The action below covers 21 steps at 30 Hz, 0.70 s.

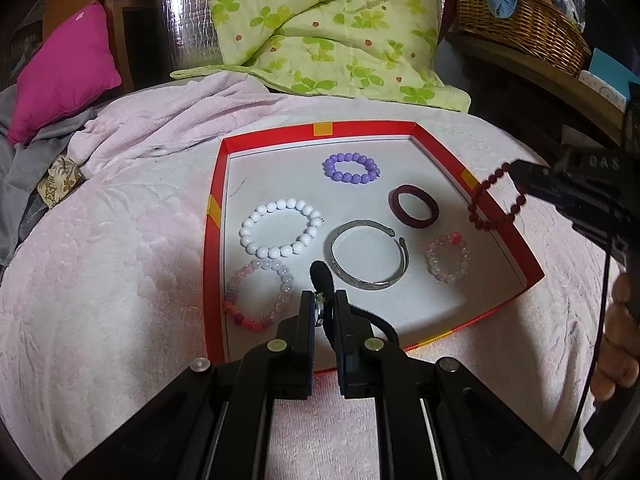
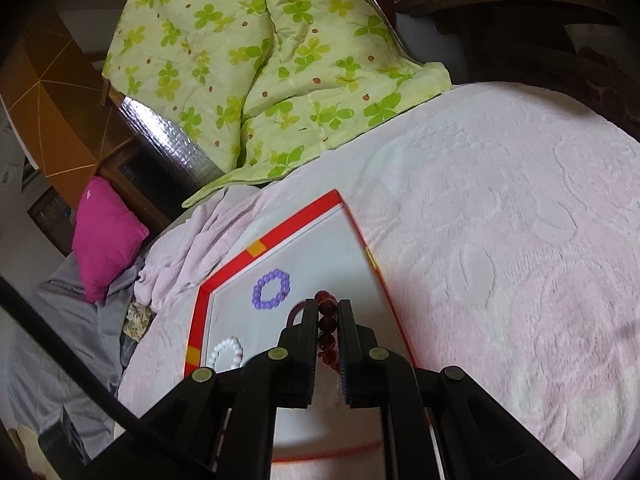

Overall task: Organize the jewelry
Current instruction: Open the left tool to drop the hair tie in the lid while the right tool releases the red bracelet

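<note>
We see the left tool (image 1: 325,300) clenched on a black hair tie (image 1: 322,280) over the near edge of the red tray (image 1: 496,216) (on the bed). Right tool (image 2: 327,308) grips dark red bead bracelet (image 2: 326,326) above the tray's right rim.

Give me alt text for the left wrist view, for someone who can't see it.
A red-walled tray on a pink blanket holds six bracelets, among them a white bead bracelet and a silver bangle. The left gripper pinches a black band over the tray; the right gripper dangles a dark red bead bracelet.
</note>
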Motion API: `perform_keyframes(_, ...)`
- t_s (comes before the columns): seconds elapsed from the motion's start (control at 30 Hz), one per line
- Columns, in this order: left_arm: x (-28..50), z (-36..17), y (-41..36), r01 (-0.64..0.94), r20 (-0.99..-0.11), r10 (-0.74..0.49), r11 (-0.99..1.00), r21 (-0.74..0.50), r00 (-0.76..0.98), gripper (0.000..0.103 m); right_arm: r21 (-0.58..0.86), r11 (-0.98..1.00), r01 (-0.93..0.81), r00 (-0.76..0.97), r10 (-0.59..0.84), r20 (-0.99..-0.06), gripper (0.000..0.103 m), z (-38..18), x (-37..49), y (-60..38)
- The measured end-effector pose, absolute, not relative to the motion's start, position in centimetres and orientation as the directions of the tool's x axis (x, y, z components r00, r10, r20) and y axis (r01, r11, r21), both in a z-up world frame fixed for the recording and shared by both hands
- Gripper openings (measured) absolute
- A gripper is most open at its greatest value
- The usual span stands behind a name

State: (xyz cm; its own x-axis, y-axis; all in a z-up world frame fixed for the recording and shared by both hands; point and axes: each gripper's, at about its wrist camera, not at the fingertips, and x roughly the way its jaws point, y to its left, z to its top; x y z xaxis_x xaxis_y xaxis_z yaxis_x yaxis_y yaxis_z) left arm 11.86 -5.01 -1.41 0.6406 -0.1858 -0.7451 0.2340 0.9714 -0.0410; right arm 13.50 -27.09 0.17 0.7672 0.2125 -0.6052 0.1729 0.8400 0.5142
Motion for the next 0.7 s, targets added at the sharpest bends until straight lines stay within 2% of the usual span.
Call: perform_keyframes(0.7, 12.8, -2.6, -6.0, 0.272, -0.777, -0.210, 0.961, -0.052, 0.593, 0.009, 0.587, 0.782, 0.209, 0.756, 0.252, -0.604, 0.010, -2.0, 24.1, -27.0)
